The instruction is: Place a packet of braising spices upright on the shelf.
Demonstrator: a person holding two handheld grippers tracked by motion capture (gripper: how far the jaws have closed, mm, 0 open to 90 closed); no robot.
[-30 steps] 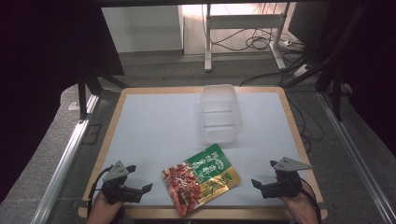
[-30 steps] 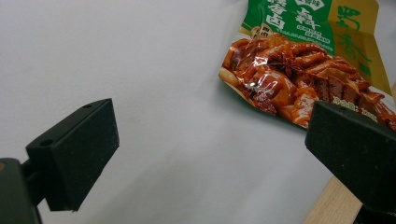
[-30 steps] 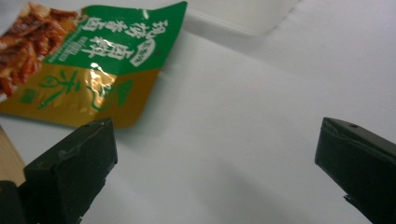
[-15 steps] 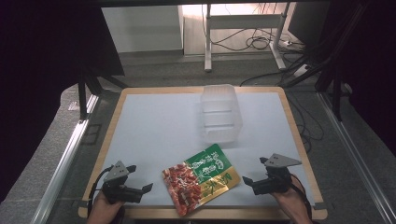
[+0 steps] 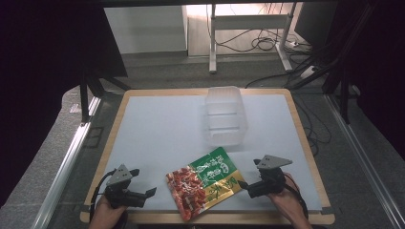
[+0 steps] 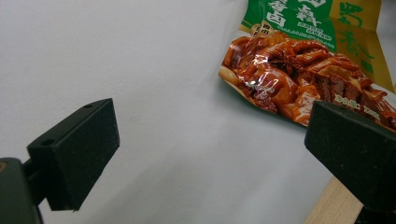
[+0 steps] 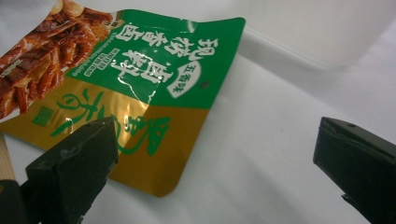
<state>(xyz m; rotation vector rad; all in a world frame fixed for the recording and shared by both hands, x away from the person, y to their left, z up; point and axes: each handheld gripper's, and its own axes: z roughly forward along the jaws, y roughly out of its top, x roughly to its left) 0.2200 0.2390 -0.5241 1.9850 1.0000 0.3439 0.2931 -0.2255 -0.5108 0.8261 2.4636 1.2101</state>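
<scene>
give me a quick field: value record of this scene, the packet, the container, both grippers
surface: white mat on a wood-edged table
snack packet: flat on the mat near the front edge, green and gold with a red food picture
clear plastic container: beyond the packet, toward the far side, looks empty
left gripper: open, low at the front left, apart from the packet
right gripper: open, by the packet's gold corner, holding nothing
contact: cannot tell whether the right gripper touches the packet
</scene>
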